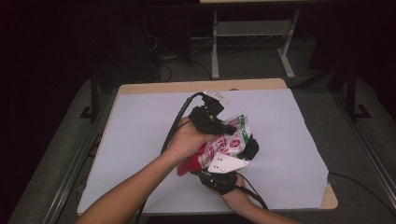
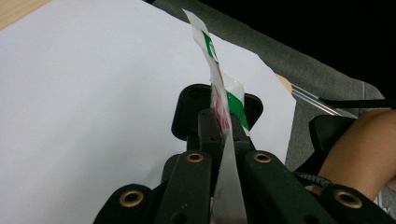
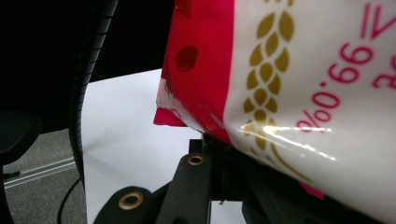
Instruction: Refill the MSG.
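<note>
Now the plastic bag [image 1: 223, 145], white with a red lower part and a green band near its top, is held in the air above the middle of the table [image 1: 140, 130], between the two tongs. The left tongs [image 1: 219, 123] grip it at the upper end: in the left gripper view the thin edge of the bag [image 2: 219, 100] runs straight between the two black jaws, which are closed flat on it, and the green band sticks out past their tips. The right tongs [image 1: 243, 148] come from below, with the grey three-cornered plate [image 1: 226, 164] on top of them, and take the bag lower down. In the right gripper view the glossy side of the bag [image 3: 289, 84], with a golden wheat sign and pink print, lies very close over the jaws; they seem to be clenched on its lower edge, but the bag covers the tips, so the exact place of contact is not clear. A white sheet [image 1: 280, 126] covers the table under the bag, and a black cable [image 1: 175, 123] trails from the left tongs along the person's forearm.
</note>
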Action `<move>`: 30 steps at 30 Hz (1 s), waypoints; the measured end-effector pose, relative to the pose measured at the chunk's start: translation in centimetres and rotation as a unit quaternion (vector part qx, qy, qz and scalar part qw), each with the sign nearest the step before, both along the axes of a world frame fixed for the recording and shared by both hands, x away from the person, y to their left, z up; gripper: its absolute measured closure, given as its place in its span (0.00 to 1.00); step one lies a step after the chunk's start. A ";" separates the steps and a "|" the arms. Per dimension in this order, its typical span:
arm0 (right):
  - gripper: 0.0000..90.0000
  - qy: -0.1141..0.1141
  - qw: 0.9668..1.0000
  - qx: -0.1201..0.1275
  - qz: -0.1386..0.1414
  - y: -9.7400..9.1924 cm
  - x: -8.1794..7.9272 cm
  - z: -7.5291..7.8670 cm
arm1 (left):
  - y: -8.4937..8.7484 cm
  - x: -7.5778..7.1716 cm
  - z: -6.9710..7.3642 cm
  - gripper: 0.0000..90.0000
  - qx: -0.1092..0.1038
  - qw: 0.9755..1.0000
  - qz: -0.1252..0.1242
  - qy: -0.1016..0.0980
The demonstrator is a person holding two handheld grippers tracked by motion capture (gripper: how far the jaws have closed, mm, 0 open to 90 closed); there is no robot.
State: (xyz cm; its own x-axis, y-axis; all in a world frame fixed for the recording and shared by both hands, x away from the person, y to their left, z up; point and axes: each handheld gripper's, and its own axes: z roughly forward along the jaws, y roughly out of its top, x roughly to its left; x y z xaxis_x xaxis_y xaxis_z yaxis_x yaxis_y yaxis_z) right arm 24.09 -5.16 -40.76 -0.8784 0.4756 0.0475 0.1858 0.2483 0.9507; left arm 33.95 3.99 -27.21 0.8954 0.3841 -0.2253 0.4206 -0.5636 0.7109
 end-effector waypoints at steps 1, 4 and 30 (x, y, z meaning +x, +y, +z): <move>1.00 0.000 1.000 0.000 0.000 0.0 0.0 0.0 | 0.0 0.0 0.0 1.00 -0.001 1.000 0.001 0.000; 1.00 0.002 1.000 0.001 0.000 0.0 0.0 0.0 | 0.0 0.0 0.0 1.00 -0.002 1.000 0.003 0.001; 1.00 0.000 1.000 0.005 -0.007 0.0 0.2 0.2 | -0.2 0.1 0.3 1.00 -0.006 1.000 0.005 -0.007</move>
State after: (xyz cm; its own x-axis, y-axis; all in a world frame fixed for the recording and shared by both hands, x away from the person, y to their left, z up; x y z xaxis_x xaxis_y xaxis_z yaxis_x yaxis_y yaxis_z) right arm 24.31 -5.14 -40.56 -0.8713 0.4879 0.0529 0.1898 0.2356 0.9531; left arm 34.09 3.83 -26.88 0.8948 0.3898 -0.2178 0.4161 -0.5514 0.7230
